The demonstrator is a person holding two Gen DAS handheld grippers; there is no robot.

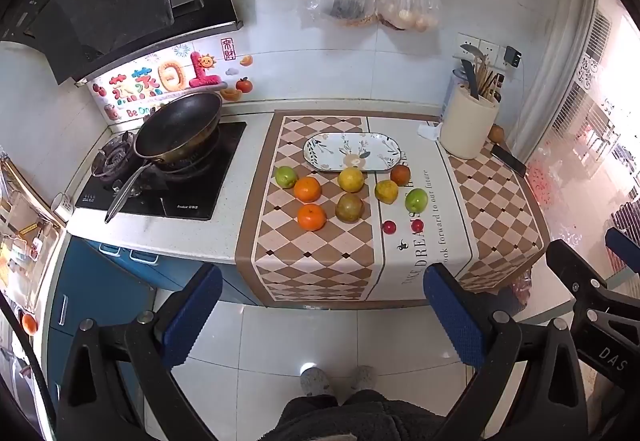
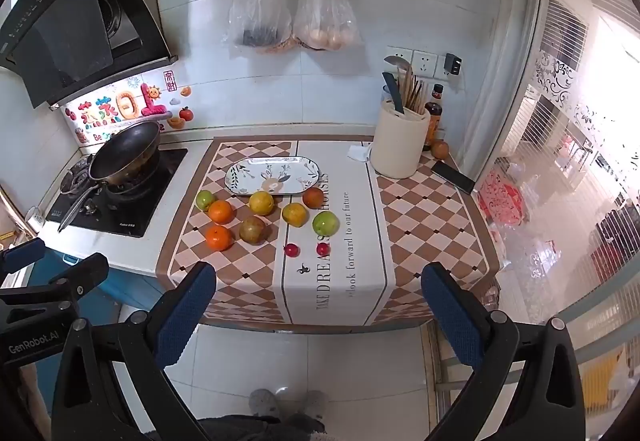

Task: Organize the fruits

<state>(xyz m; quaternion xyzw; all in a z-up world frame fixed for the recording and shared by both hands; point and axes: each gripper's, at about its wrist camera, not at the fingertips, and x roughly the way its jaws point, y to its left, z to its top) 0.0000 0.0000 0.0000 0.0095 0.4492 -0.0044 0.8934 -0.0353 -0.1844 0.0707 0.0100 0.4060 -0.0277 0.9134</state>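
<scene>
On the checkered counter mat (image 1: 320, 261) the fruit's all loose: two mandarins (image 1: 307, 188) at 9 o'clock of the bunch, a green apple (image 1: 416, 199) at 3, two cherry tomatoes (image 1: 389, 227) at 5. The oval plate (image 1: 352, 151) at 12 has nothing on it. Both grippers, left (image 1: 322, 317) and right (image 2: 318, 315), hang over the floor short of the counter, jaws spread wide, holding nothing.

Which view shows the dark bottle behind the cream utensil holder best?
The right wrist view: the dark bottle stands clear beside the cream utensil holder, cap and label visible. In the left wrist view the holder hides nearly all of it.
</scene>
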